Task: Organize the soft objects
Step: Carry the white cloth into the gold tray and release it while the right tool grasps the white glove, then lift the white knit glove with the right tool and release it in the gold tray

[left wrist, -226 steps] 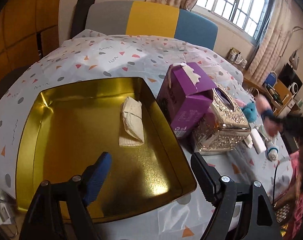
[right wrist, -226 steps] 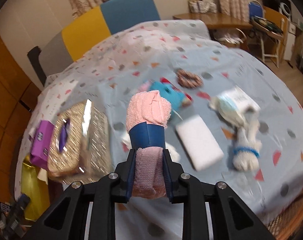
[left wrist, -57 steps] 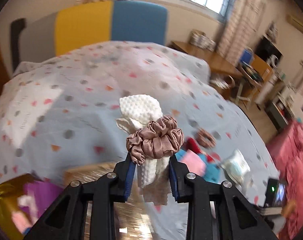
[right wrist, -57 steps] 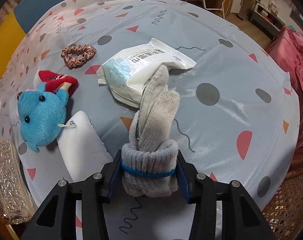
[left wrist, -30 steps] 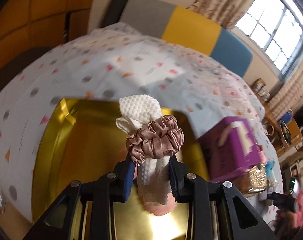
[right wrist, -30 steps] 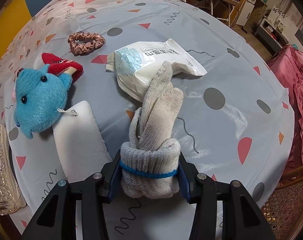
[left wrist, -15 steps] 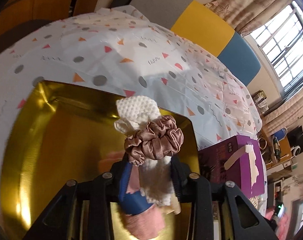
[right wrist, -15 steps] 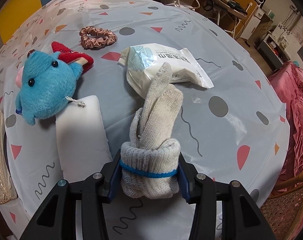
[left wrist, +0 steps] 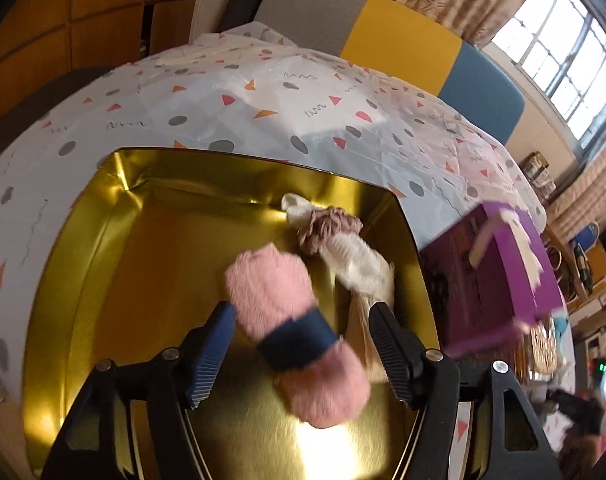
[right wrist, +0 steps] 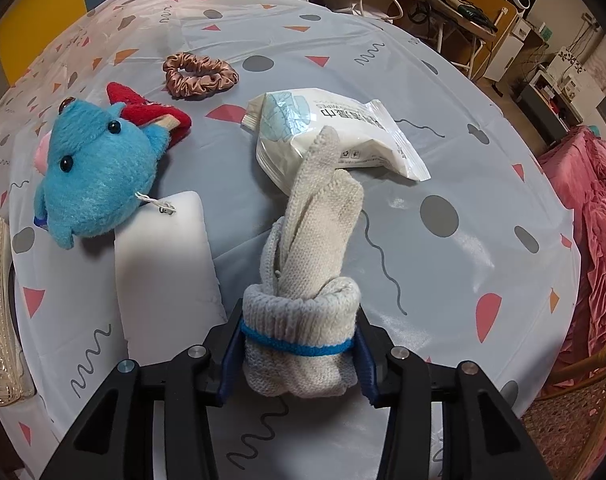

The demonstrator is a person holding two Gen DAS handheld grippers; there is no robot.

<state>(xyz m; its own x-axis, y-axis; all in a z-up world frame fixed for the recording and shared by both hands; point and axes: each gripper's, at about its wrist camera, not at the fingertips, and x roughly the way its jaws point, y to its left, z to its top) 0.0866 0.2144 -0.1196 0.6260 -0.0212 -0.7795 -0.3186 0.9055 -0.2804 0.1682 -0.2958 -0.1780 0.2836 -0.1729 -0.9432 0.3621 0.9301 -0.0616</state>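
A: Our left tongs [left wrist: 301, 344] are opening; the scrunchie-bound white waffle cloth [left wrist: 339, 246] now lies in the gold metal tray [left wrist: 103, 240], released.

B: Right tongs [right wrist: 299, 350] stay clenched on the rolled grey knit glove [right wrist: 307, 280] above the desk [right wrist: 463, 160]; it goes next.

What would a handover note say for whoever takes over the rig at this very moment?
Left gripper: jaws opening, nothing held, over the gold tray.
Right gripper: shut on the rolled grey glove, above the table.
Done: pink towel roll and white cloth with scrunchie lie in the tray.
Left: glove, blue plush toy, loose scrunchie, white sponge, wipes pack, all on the table.
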